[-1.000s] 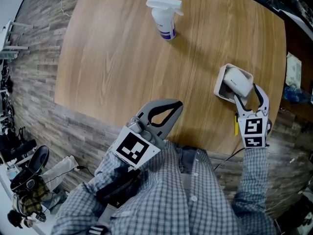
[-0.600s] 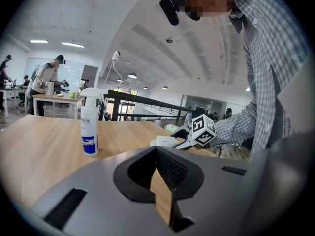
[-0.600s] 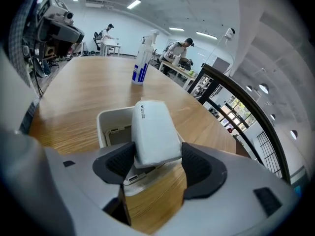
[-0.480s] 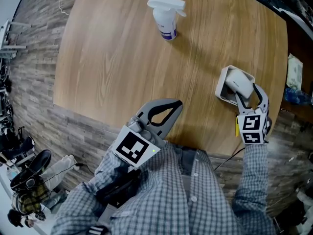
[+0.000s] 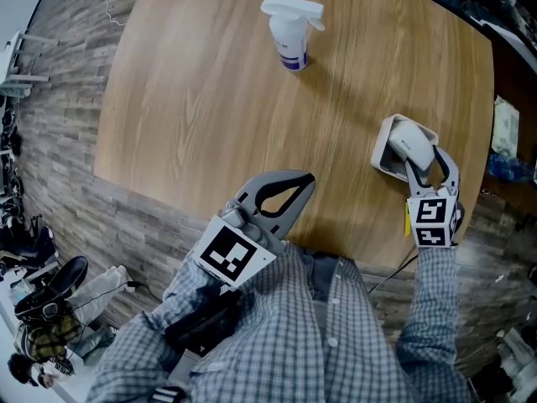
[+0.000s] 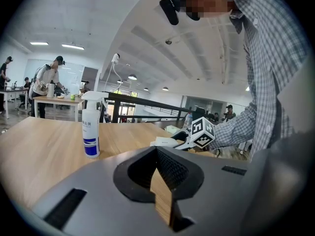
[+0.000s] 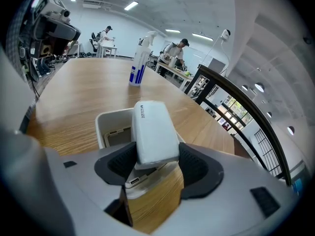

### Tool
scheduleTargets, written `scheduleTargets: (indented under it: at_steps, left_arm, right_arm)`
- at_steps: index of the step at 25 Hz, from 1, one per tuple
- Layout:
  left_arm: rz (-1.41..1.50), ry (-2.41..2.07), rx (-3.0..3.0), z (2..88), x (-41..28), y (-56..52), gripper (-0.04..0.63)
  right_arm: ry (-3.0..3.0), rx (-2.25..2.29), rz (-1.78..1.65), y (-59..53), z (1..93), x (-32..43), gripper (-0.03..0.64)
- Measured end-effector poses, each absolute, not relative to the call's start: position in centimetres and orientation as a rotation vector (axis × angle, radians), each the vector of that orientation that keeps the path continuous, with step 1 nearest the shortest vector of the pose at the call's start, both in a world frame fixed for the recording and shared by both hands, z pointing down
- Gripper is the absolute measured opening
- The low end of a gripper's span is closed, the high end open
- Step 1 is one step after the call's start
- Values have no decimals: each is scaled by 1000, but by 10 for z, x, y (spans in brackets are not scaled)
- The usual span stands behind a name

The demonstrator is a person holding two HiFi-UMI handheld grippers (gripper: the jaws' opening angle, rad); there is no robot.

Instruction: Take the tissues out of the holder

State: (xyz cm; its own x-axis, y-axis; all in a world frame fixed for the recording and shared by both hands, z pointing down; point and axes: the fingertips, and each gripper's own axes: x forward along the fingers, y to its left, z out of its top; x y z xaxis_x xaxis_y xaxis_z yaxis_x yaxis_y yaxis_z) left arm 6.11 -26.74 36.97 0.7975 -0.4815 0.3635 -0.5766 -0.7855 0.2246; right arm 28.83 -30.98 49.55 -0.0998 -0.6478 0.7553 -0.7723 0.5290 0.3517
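Tissue pack [image 7: 152,129] still in holder [image 5: 382,156], propped tilted with its upper end sticking out over the rim. Holder close to the bench's [image 5: 193,99] right edge, toward the near-right corner.

Right gripper [image 5: 429,162] straddles the pack's near end, fingers closing, one pad on each side of the pack. No gap seen at the pads and no dent in the wrap, so judged contact at most, not a firm pinch yet.

Versus a second ago: fingers were spread wider and sat a touch further back; now pushed in along the pack and coming together. Pack and holder not shifted. Means approach done, grasp under way, lift-out not started.

Next likely needs a full squeeze, then a pull up and out along the tilt. Light holder is unrestrained, could ride up with the pack.

Left gripper [image 5: 304,180] parked over the near edge, fingers pressed together, nothing between them, unchanged, well away from the holder. Spray bottle [image 5: 291,36] upright toward the far edge, well apart, not in the way.
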Motion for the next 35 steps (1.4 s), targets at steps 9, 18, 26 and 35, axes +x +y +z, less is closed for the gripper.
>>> scheduleTargets:
  at_steps: [9, 18, 26, 35]
  left_arm:
    - [399, -838, 2660, 364, 56, -262, 8]
    - [389, -848, 2696, 353, 57, -255, 7]
    - [366, -862, 2748, 337, 64, -244, 7]
    - [328, -906, 2774, 324, 66, -232, 7]
  right_arm:
    - [-1825, 1221, 136, -309, 480, 284, 275]
    - [-1850, 1295, 95, -304, 457, 285, 273]
    - [-1852, 1406, 57, -294, 428, 289, 273]
    - [-1893, 1484, 25, -277, 395, 292, 270]
